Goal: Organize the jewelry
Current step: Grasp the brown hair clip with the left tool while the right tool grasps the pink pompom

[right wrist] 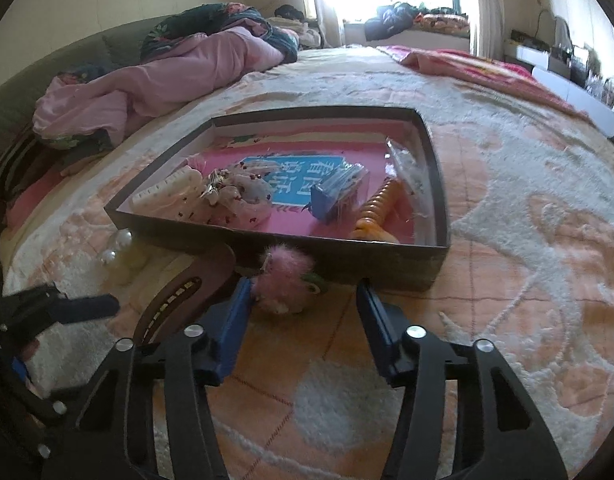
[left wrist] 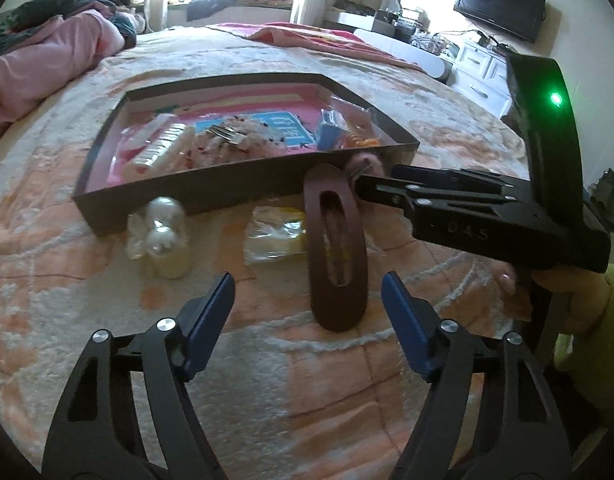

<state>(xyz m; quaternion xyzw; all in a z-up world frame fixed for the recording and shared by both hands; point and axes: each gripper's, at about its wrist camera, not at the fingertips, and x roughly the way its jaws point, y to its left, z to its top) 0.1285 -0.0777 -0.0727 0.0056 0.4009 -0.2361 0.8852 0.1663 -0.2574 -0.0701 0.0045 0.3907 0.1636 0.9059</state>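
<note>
A shallow dark box (left wrist: 211,190) (right wrist: 347,258) with a pink floor lies on the bed and holds several hair and jewelry items. In front of it lie a long brown hair clip (left wrist: 335,248) (right wrist: 195,284), a pink fluffy hair tie (right wrist: 285,280) (left wrist: 363,162), pearl pieces (left wrist: 163,220) (right wrist: 119,242) and a clear packet with yellow contents (left wrist: 273,232). My left gripper (left wrist: 307,300) is open just short of the brown clip. My right gripper (right wrist: 305,304) is open and empty, its left finger beside the fluffy tie; it also shows in the left wrist view (left wrist: 361,186).
The bedspread (right wrist: 507,280) is peach and white. A pink quilt (right wrist: 167,76) is heaped at the far left. A red blanket (right wrist: 467,64) lies far right. A white cabinet with a TV (left wrist: 499,4) stands beyond the bed's right edge.
</note>
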